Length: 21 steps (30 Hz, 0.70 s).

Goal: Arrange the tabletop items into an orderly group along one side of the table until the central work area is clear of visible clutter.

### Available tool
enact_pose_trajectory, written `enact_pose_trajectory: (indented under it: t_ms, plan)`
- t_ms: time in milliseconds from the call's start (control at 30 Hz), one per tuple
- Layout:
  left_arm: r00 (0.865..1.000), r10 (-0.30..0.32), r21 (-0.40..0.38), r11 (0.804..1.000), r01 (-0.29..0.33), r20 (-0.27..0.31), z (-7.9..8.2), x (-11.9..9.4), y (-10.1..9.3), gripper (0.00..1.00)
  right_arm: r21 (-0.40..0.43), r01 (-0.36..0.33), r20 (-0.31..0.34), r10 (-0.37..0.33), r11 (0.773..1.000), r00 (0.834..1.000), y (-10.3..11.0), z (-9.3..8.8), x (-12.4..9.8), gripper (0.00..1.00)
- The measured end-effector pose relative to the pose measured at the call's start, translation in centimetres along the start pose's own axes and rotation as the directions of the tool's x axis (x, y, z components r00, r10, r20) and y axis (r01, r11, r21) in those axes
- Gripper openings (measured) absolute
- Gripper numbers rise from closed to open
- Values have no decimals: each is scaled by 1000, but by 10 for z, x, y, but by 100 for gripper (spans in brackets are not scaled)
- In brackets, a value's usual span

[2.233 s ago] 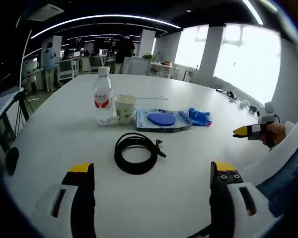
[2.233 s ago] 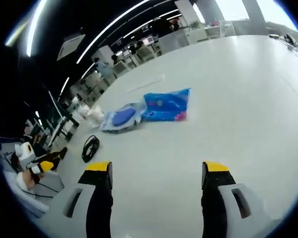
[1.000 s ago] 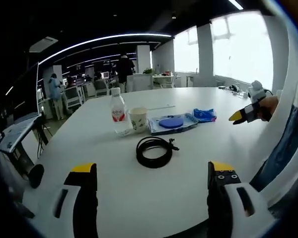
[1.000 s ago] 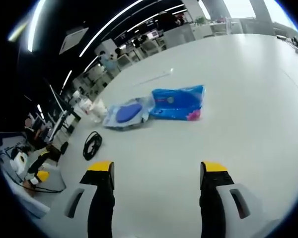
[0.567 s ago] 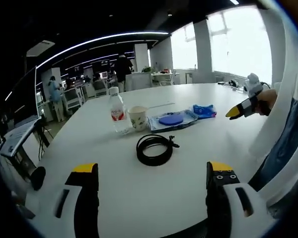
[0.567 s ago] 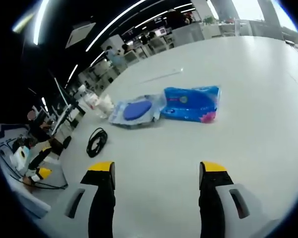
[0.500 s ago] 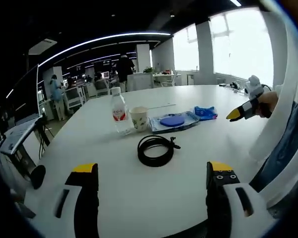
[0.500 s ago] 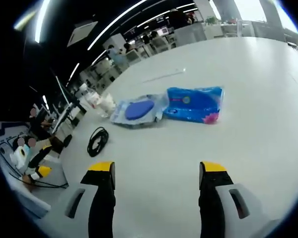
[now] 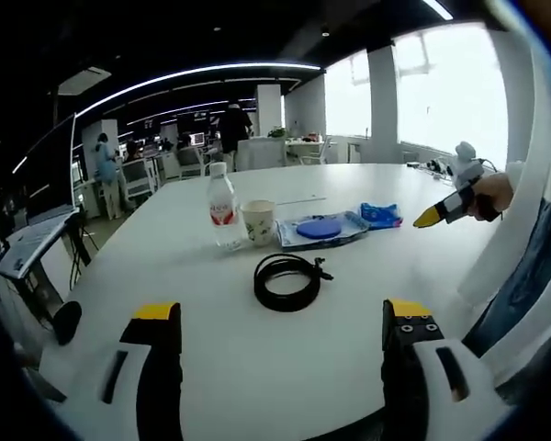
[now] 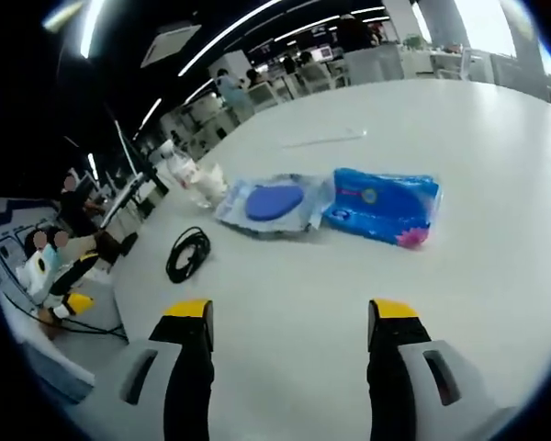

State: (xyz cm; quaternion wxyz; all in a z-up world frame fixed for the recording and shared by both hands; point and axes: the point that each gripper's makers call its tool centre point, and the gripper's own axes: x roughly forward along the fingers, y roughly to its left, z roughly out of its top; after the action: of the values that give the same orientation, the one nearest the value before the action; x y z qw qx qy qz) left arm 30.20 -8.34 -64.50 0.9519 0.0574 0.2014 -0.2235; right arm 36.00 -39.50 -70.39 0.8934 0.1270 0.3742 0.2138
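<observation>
On the white round surface (image 9: 211,322) the left gripper view shows a clear plastic water bottle with a red label (image 9: 222,209) standing upright just beside a white paper cup (image 9: 257,221), then a clear bag holding a blue disc (image 9: 319,229) and a blue plastic packet (image 9: 379,215), all in a row, with a coiled black cable (image 9: 286,282) lying apart in front of them. The right gripper view gives the packet (image 10: 383,206) and the bag (image 10: 275,204) large and side by side, the cable (image 10: 186,253) well to their left. Bare surface lies between both claws and the things. The left claw (image 9: 277,326) stands apart and empty; the right claw (image 10: 291,317) likewise.
</observation>
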Motion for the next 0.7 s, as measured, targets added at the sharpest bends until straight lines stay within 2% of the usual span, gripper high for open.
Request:
enact_pose_trajectory:
  t_ms: [167, 433, 600, 700]
  plan:
    - [1000, -1, 1, 1000, 1, -1, 0, 0, 0, 93, -61, -52, -8, 51, 997, 999, 23, 13, 15, 67]
    - [1000, 8, 1, 1000, -8, -1, 0, -1, 2, 92, -174, -137, -72, 126, 975, 989, 60, 17, 36, 66]
    - [1000, 11, 3, 1000, -11, -4, -1, -1, 2, 91, -260, -216, -120, 190, 941, 974, 91, 21, 50, 66]
    - [1000, 13, 2, 1000, -13, -4, -1, -1, 3, 91, -278, -250, -143, 217, 928, 966, 109, 23, 60, 65]
